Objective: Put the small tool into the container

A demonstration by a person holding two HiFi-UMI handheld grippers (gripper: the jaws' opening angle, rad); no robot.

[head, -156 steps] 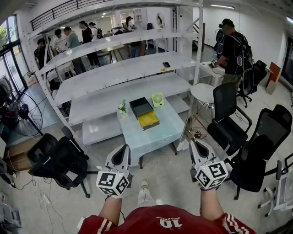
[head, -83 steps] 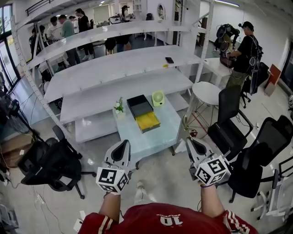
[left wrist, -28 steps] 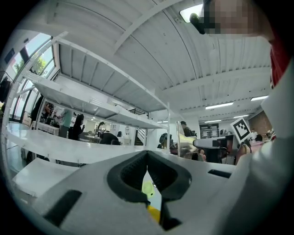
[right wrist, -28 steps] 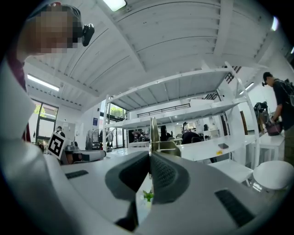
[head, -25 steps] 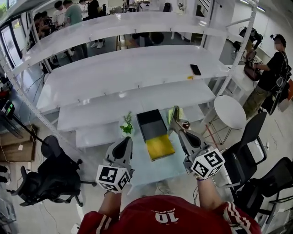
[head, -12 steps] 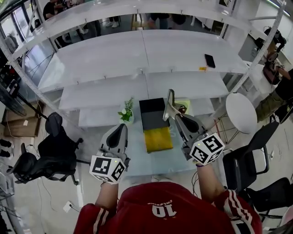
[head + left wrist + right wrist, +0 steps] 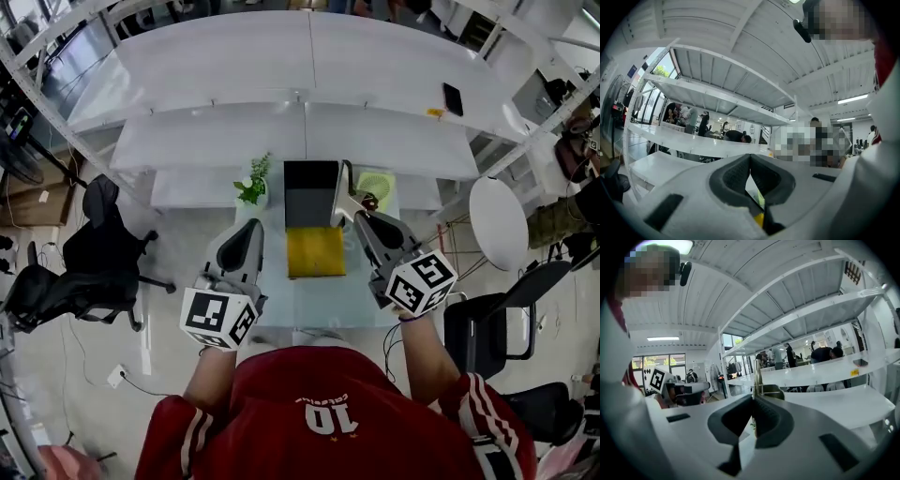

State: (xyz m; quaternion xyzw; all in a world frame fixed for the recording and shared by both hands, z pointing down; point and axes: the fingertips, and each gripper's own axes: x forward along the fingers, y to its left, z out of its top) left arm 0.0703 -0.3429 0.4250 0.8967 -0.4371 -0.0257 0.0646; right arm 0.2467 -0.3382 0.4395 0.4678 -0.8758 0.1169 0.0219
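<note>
A small flat metal tool (image 7: 343,190) was pinched upright in the narrowed right tongs (image 7: 352,218), evidently so that it could be carried and lowered end first. It was held in the air over the pale glass-topped table (image 7: 309,302), just beside the black rectangular open box (image 7: 307,183) and near the yellow square tray (image 7: 315,251), and was not yet inside either. The left tongs (image 7: 249,229) were closed on nothing and held aside at the table's left, seemingly idle.
</note>
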